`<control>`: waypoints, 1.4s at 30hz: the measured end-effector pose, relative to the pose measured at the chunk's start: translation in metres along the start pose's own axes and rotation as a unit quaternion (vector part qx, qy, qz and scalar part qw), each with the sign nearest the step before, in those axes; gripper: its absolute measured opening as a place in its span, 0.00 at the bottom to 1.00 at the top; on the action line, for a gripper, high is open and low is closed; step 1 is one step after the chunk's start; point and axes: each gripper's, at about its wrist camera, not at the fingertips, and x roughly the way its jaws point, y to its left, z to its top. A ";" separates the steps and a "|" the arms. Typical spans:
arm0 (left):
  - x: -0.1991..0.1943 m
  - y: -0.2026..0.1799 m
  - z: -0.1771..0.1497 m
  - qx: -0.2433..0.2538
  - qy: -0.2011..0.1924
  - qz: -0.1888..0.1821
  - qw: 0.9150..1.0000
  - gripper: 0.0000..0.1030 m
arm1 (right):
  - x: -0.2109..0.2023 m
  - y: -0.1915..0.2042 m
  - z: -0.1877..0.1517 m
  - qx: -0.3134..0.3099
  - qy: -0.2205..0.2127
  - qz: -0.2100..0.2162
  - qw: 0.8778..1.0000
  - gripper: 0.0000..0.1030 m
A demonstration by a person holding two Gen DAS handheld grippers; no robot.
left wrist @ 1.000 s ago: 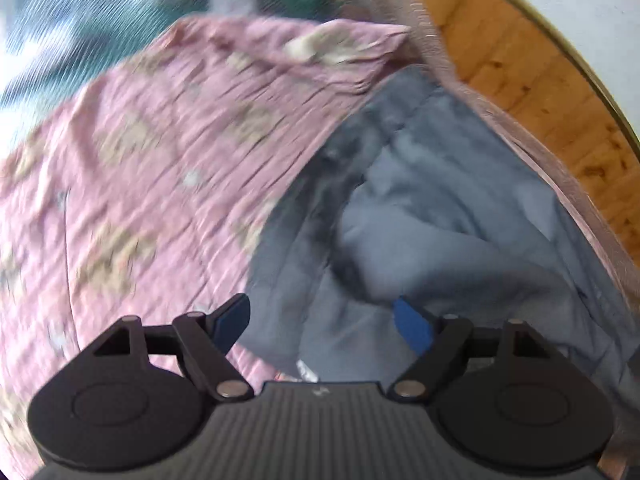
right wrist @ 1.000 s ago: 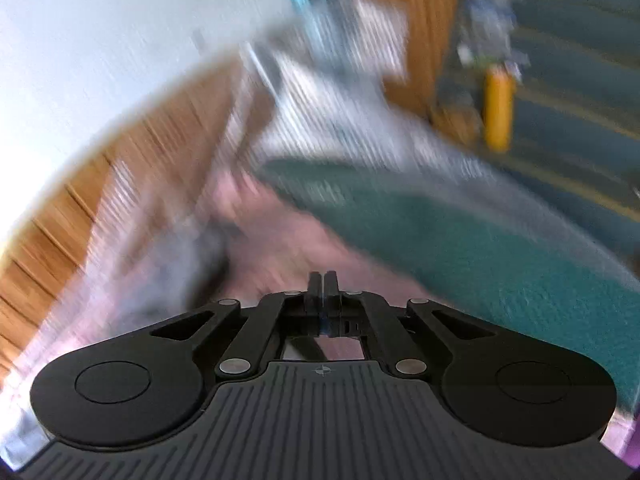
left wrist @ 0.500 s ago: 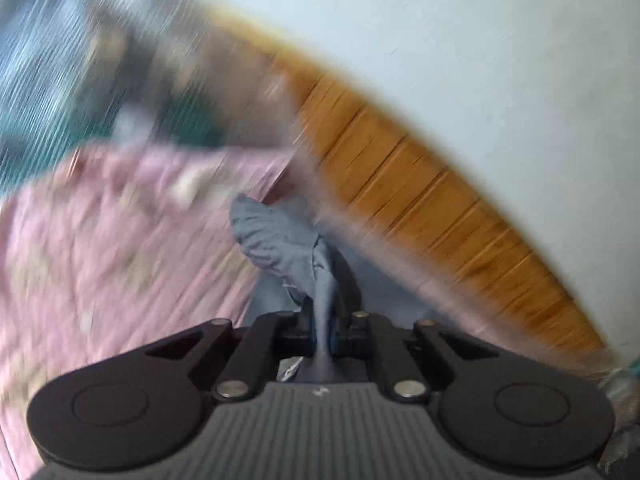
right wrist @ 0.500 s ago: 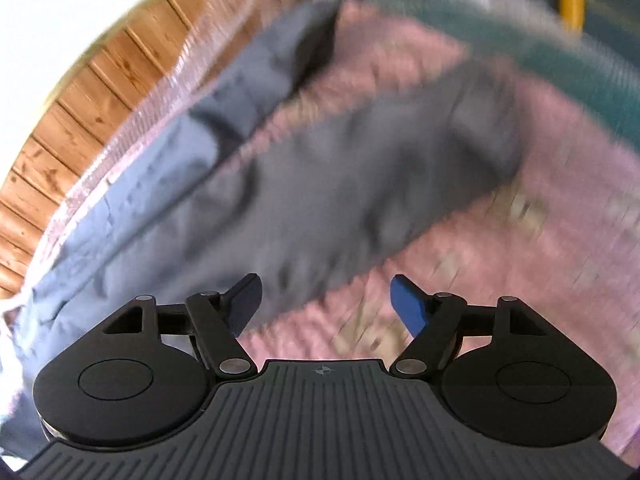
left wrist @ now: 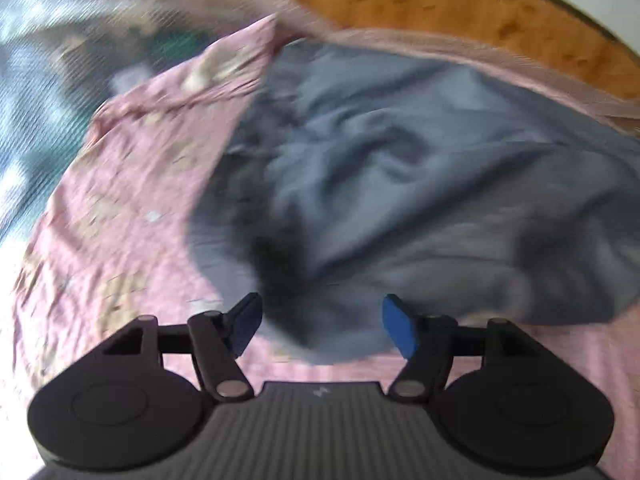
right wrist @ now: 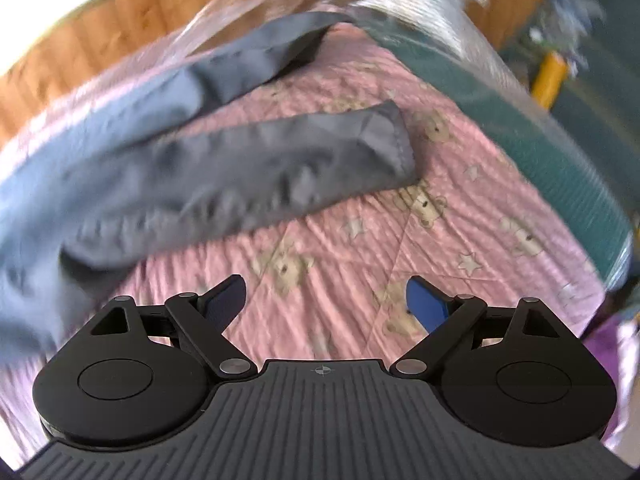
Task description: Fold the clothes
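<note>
The grey garment is lying rumpled on the pink quilt; both the left gripper and right gripper are gaping wide, holding nothing; flattening likely precedes folding.

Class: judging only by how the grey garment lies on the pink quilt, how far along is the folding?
Done: little; the grey garment lies crumpled on the quilt, one leg laid out straight. In hand: nothing; left gripper and right gripper are both open. Left: all folds.

daylight, soft | heavy motion blur, perhaps worst leftward | fisheye-bent edges
</note>
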 end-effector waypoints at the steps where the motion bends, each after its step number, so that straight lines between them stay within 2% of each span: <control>1: -0.007 -0.011 0.001 0.006 -0.003 -0.010 1.000 0.66 | -0.004 0.010 -0.005 -0.019 -0.003 -0.003 1.000 0.88; 3: -0.019 -0.032 0.000 0.019 -0.007 -0.032 0.999 0.68 | -0.006 0.024 -0.009 -0.046 -0.007 0.011 0.999 0.90; 5: -0.035 -0.047 -0.005 0.046 -0.018 -0.033 0.998 0.72 | -0.008 0.037 -0.012 -0.073 -0.011 0.027 0.997 0.92; 6: -0.044 -0.054 -0.008 0.060 -0.024 -0.032 0.997 0.77 | -0.009 0.044 -0.013 -0.086 -0.012 0.035 0.996 0.93; 9: -0.058 -0.050 -0.014 0.075 -0.034 0.000 0.997 0.80 | -0.012 0.063 -0.018 -0.126 -0.018 0.059 0.990 0.95; 11: -0.062 -0.040 -0.015 0.054 -0.022 0.010 0.998 0.80 | -0.013 0.077 -0.022 -0.152 -0.022 0.074 0.985 0.96; 14: -0.064 -0.017 -0.013 -0.006 0.008 0.025 1.000 0.80 | -0.016 0.096 -0.027 -0.191 -0.027 0.097 0.976 0.95; 15: -0.067 -0.010 -0.012 -0.025 0.011 0.018 0.999 0.80 | -0.017 0.103 -0.028 -0.204 -0.029 0.105 0.973 0.94; 18: -0.072 0.002 -0.009 -0.076 0.026 -0.003 0.997 0.80 | 0.016 0.087 0.000 -0.240 -0.021 0.115 0.964 0.94; 23: -0.078 -0.012 0.001 -0.150 0.048 -0.031 0.987 0.82 | 0.073 0.057 0.049 -0.298 -0.007 0.131 0.945 0.98; 28: -0.078 -0.054 0.011 -0.163 0.069 -0.037 0.984 0.82 | 0.131 0.028 0.099 -0.355 0.007 0.146 0.923 0.96; 34: -0.059 -0.083 0.035 -0.188 0.078 -0.055 0.978 0.83 | 0.200 -0.008 0.158 -0.422 0.024 0.164 0.891 0.90; 35: -0.055 -0.086 0.043 -0.187 0.079 -0.054 0.978 0.83 | 0.195 -0.014 0.155 -0.423 0.022 0.167 0.890 0.77; 36: -0.051 -0.089 0.052 -0.185 0.080 -0.052 0.978 0.83 | 0.186 -0.020 0.148 -0.422 0.019 0.170 0.890 0.49; 37: -0.047 -0.091 0.060 -0.183 0.081 -0.051 0.978 0.83 | 0.178 -0.026 0.142 -0.421 0.016 0.174 0.890 0.34; 38: -0.043 -0.093 0.068 -0.184 0.081 -0.050 0.978 0.83 | 0.169 -0.032 0.136 -0.420 0.013 0.177 0.890 0.05; 40: -0.036 -0.088 0.086 -0.201 0.077 -0.055 0.975 0.83 | 0.152 -0.044 0.124 -0.418 0.008 0.184 0.890 0.00; 42: -0.026 -0.081 0.103 -0.221 0.074 -0.058 0.971 0.88 | 0.135 -0.056 0.112 -0.416 0.002 0.191 0.889 0.00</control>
